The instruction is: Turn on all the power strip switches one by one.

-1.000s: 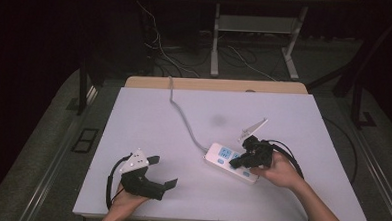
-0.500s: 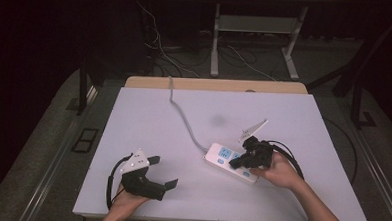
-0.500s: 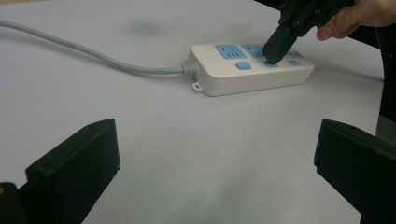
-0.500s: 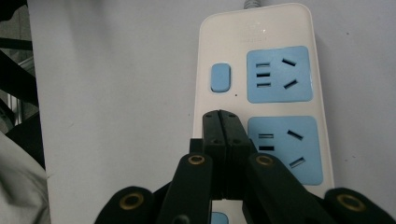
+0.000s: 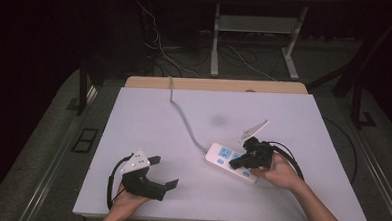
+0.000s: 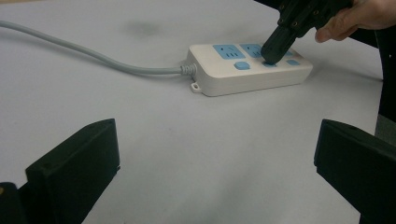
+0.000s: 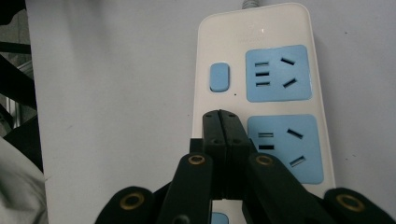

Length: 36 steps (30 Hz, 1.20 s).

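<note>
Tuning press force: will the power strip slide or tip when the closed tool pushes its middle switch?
The power strip lies flat and low, so tipping looks unlikely. It probably slides easily: smooth plastic on a smooth table. The grey cord looks bendy and slack, so it likely offers little anchoring. The right tool presses straight down, which should help pin it.

A white plastic power strip with blue sockets (image 6: 250, 67) lay on the pale table (image 6: 187, 154), its grey cable (image 6: 88, 56) trailing left. The right gripper (image 6: 271, 55), jaws together, pressed a blue switch on it. The left gripper (image 6: 215, 158) stood with jaws wide apart.
</note>
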Tool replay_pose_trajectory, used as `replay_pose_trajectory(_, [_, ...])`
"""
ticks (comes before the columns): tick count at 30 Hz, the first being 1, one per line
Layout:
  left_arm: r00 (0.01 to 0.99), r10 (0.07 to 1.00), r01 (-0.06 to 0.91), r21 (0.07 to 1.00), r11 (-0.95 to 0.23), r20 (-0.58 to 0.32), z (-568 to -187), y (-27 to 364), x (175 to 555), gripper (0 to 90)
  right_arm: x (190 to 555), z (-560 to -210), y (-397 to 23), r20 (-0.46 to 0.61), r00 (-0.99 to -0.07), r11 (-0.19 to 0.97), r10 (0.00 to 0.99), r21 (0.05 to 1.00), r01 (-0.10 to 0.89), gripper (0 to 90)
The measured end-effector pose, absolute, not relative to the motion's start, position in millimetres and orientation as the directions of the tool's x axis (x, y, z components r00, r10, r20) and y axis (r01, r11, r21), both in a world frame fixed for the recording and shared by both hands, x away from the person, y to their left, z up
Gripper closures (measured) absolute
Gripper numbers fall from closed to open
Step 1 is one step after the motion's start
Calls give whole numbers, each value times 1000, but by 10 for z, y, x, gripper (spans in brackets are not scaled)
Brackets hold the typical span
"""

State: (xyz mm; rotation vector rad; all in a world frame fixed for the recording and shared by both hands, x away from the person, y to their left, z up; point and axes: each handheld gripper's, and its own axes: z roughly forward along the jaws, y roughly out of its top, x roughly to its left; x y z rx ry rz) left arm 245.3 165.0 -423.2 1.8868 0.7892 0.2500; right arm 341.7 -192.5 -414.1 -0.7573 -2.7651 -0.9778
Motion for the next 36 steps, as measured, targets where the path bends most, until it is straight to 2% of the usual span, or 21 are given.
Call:
replay_pose_trajectory(26, [764,619,413,874,-256,-180,-4239,1655,2462,0,3410,-4131,-1947,266,-872,663,411,569,486,900])
replay_pose_trajectory(36, [763,620,413,875,-252,-182,-4238,1661,2464,0,3432,-3983,-1964,272,-872,642,407,595,485,900])
